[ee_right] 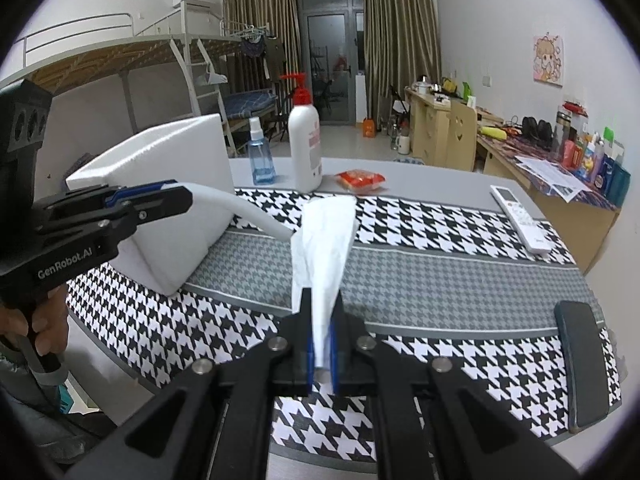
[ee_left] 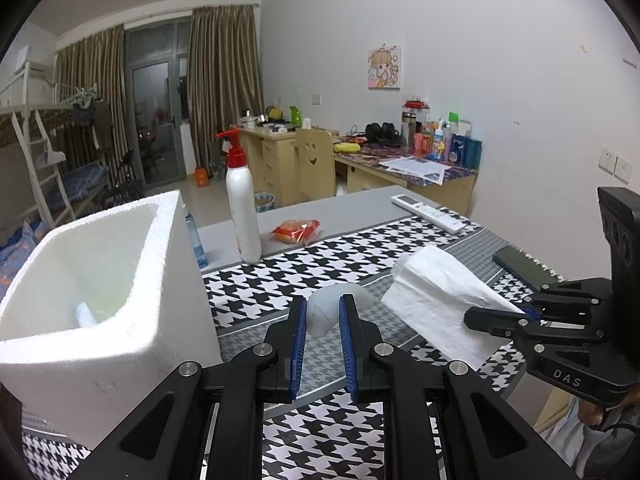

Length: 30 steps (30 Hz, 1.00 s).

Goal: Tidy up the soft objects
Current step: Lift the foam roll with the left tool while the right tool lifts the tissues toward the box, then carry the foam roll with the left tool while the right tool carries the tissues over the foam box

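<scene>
My left gripper (ee_left: 323,300) is shut on a white bendy foam strip (ee_left: 329,309), pinched between its blue pads just above the houndstooth cloth. In the right wrist view this strip (ee_right: 248,210) curves from the left gripper (ee_right: 186,197) down toward the paper. My right gripper (ee_right: 320,297) is shut on one end of a crumpled white paper towel (ee_right: 324,240), and the towel's far end fans out over the cloth. The left wrist view shows the right gripper (ee_left: 470,315) at the right, holding that paper towel (ee_left: 432,292). An open white foam box (ee_left: 100,280) stands to the left, with something small and white inside.
A white pump bottle (ee_left: 243,208) with a red top, a blue spray bottle (ee_right: 262,160) and a red snack packet (ee_left: 296,231) stand behind the cloth. A white remote (ee_right: 520,220) and a dark phone (ee_right: 580,360) lie at the right. A person's hand (ee_right: 44,320) holds the left gripper's handle.
</scene>
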Tool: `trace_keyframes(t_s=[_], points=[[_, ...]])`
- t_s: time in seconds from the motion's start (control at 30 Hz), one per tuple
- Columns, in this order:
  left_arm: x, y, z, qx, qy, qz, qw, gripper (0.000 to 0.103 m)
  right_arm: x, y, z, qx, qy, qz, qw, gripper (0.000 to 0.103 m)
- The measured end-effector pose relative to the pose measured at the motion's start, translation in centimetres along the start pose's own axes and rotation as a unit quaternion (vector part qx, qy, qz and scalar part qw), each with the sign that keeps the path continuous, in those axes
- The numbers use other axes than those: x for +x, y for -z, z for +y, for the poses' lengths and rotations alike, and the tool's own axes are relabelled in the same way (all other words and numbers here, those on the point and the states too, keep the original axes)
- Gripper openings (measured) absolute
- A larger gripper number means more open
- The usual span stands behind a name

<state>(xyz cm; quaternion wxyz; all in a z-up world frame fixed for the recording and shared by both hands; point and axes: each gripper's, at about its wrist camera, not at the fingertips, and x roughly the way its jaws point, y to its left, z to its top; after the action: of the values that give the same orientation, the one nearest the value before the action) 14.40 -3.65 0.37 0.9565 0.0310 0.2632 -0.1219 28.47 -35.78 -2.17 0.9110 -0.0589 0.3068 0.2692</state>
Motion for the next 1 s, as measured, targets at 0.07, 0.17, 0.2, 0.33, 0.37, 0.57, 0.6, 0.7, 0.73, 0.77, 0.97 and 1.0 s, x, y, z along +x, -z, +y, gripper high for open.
trace_keyframes(t_s=[0.07,0.17,0.2,0.33,0.37,0.57,0.6,0.7,0.73,0.77,0.97,1.0], points=[[-0.2,-0.2,0.1,0.001,-0.006,-0.004,1.0000,0.018,-0.2,-0.3,0.2,-0.003,-0.002,-0.005,1.000,0.008],[-0.6,-0.5,0.4,0.000,-0.006,-0.008,1.0000,0.018,-0.5,-0.7,0.3,-0.007,-0.003,-0.012,1.000,0.008],[-0.8,-0.6,0.4,-0.001,-0.006,-0.009,0.9999,0.018,-0.6,-0.9,0.4,-0.009,-0.001,-0.015,1.000,0.008],[-1.6,-1.0,0.5,0.002,-0.015,-0.018,0.9997,0.018,-0.9,-1.4,0.8,-0.019,0.001,-0.025,1.000,0.008],[-1.8,-1.1,0.6,0.002,-0.015,-0.020,0.9997,0.018,-1.0,-1.5,0.8,-0.020,-0.001,-0.027,0.999,0.008],[-2.7,-1.9,0.8,0.008,-0.026,-0.034,0.9990,0.018,-1.4,-2.5,1.1,-0.026,-0.003,-0.041,0.999,0.008],[-2.8,-2.1,0.9,0.009,-0.028,-0.037,0.9989,0.018,-1.4,-2.6,1.1,-0.026,-0.004,-0.043,0.999,0.008],[-3.0,-2.6,0.8,0.011,-0.031,-0.042,0.9986,0.018,-1.6,-3.1,1.2,-0.027,-0.006,-0.049,0.998,0.008],[-3.0,-2.7,0.8,0.012,-0.031,-0.043,0.9985,0.018,-1.7,-3.4,1.2,-0.028,-0.007,-0.052,0.998,0.008],[-3.2,-2.9,0.9,0.012,-0.032,-0.045,0.9984,0.018,-1.7,-3.5,1.2,-0.029,-0.007,-0.054,0.998,0.008],[-3.4,-3.7,0.9,0.017,-0.038,-0.053,0.9977,0.018,-2.1,-4.4,1.4,-0.032,-0.013,-0.066,0.997,0.008],[-3.4,-3.7,0.9,0.017,-0.038,-0.054,0.9977,0.018,-2.1,-4.5,1.4,-0.032,-0.014,-0.066,0.997,0.008]])
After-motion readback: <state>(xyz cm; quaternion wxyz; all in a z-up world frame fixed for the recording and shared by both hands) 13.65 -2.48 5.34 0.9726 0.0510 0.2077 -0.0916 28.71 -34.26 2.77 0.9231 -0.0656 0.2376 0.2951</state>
